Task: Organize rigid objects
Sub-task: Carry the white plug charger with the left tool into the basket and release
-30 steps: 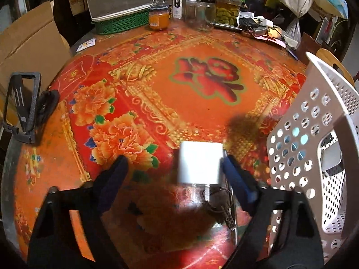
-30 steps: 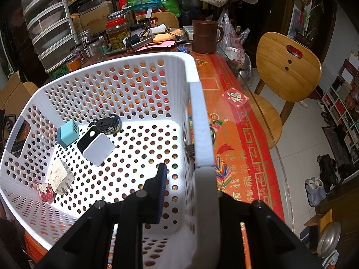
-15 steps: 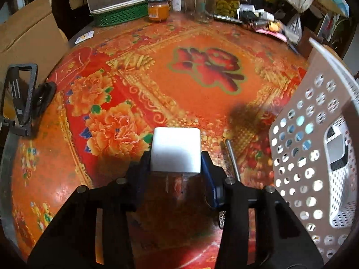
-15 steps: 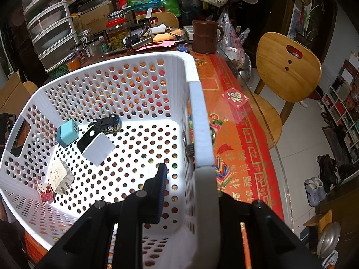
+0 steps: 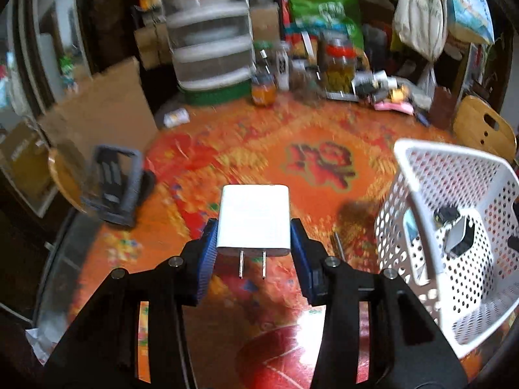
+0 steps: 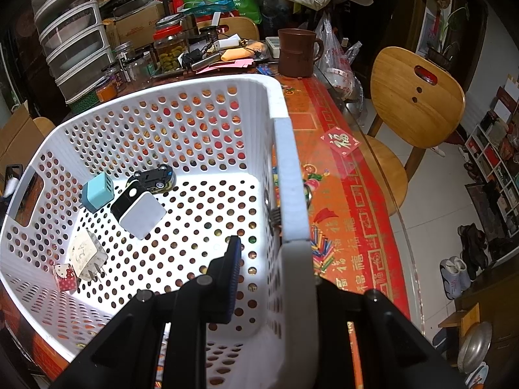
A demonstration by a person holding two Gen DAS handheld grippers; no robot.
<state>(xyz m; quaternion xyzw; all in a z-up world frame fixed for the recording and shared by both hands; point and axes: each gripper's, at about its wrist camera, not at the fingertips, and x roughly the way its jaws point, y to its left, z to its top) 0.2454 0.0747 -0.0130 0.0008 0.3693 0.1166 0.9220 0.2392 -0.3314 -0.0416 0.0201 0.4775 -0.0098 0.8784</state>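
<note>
My left gripper [image 5: 253,246] is shut on a white plug adapter [image 5: 254,218], prongs toward the camera, held above the red patterned table [image 5: 227,149]. The white perforated basket [image 5: 421,159] stands to its right. My right gripper [image 6: 274,259] is shut on the basket's near wall [image 6: 292,194]. Inside the basket lie a light blue charger [image 6: 96,192], a black and white charger [image 6: 138,209], a toy car [image 6: 155,175], a white plug [image 6: 87,254] and a small red patterned box [image 6: 65,277].
A black phone stand [image 5: 113,186] sits at the table's left edge. Jars [image 5: 337,64], a drawer unit [image 5: 211,32] and clutter line the far edge. A brown mug [image 6: 296,53] and wooden chair [image 6: 415,97] are right of the basket. A metal rod [image 5: 339,243] lies by the basket.
My left gripper closed on the white plug adapter and lifted it off the table, and the view has tilted up. The right gripper and basket have not moved.
</note>
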